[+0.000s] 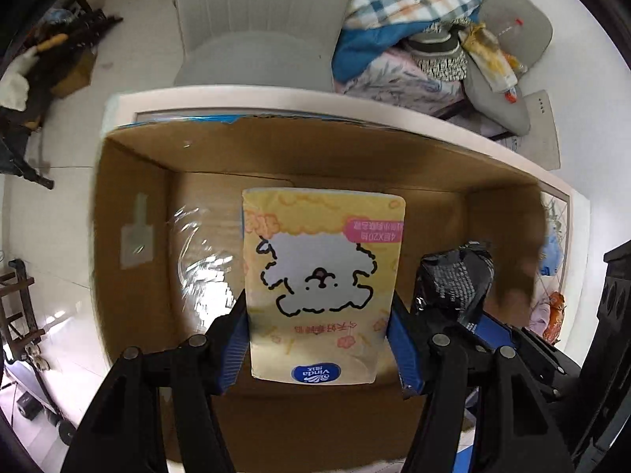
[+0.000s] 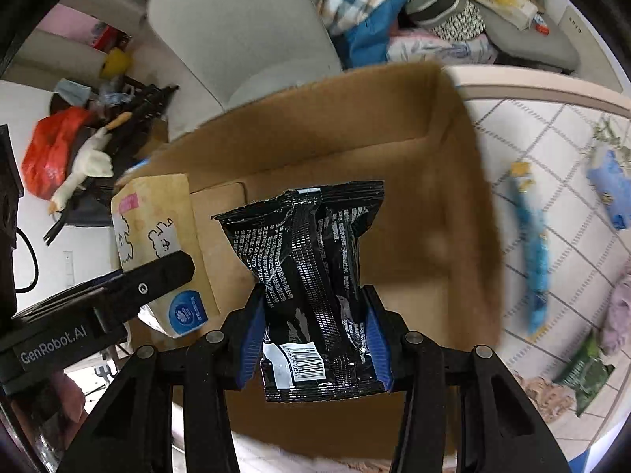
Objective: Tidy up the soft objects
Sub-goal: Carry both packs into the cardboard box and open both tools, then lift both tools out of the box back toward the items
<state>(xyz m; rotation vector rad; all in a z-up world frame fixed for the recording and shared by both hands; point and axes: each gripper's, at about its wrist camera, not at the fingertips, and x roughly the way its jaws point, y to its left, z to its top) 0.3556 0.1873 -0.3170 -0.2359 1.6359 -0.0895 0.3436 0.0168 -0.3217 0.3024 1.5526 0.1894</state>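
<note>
My left gripper (image 1: 319, 339) is shut on a yellow tissue pack (image 1: 321, 283) with a white puppy drawing, held over the open cardboard box (image 1: 134, 205). My right gripper (image 2: 315, 339) is shut on a black crinkly snack bag (image 2: 311, 276), held over the same box (image 2: 465, 181). The black bag also shows at the right in the left wrist view (image 1: 453, 280). The tissue pack (image 2: 154, 228) and the left gripper's body show at the left in the right wrist view.
The box stands on a white table (image 1: 276, 96) with a tiled cloth (image 2: 552, 149). A blue packet (image 2: 534, 252), a blue pouch (image 2: 611, 189), a green bag (image 2: 587, 374) and cloth lie on it. A grey chair (image 2: 236, 27) and piled bedding (image 1: 402, 19) stand behind.
</note>
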